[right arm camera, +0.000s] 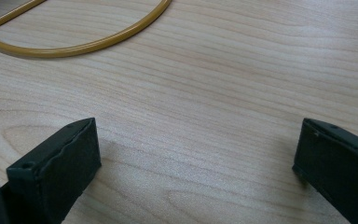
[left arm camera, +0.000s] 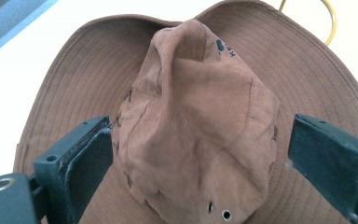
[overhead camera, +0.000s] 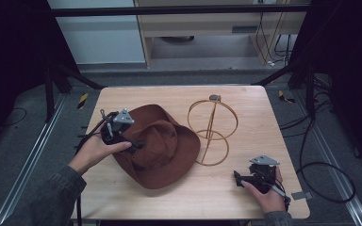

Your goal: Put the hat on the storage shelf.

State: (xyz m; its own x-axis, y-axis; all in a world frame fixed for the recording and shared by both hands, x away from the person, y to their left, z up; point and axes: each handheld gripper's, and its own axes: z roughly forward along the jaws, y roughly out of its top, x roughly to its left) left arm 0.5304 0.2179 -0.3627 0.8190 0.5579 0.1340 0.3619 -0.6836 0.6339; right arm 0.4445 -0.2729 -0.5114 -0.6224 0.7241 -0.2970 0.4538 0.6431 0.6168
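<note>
With the left tongs (left arm camera: pixel 196 154) spread wide astride the crown of the brown hat (overhead camera: pixel 162 143) lying left of centre on the surface (overhead camera: pixel 245 188), close on that crown, not the brim, while the right tongs (overhead camera: pixel 245 179) wait open and empty at the near right.

Dark printed mark on hat (left arm camera: pixel 196 121) crown, letters too small to read.

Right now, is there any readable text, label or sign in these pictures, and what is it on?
Dark printed mark with a few small letters on the crown of the brown hat, in the left gripper view: too blurred and cut off to read.
Nothing else carries text.
</note>
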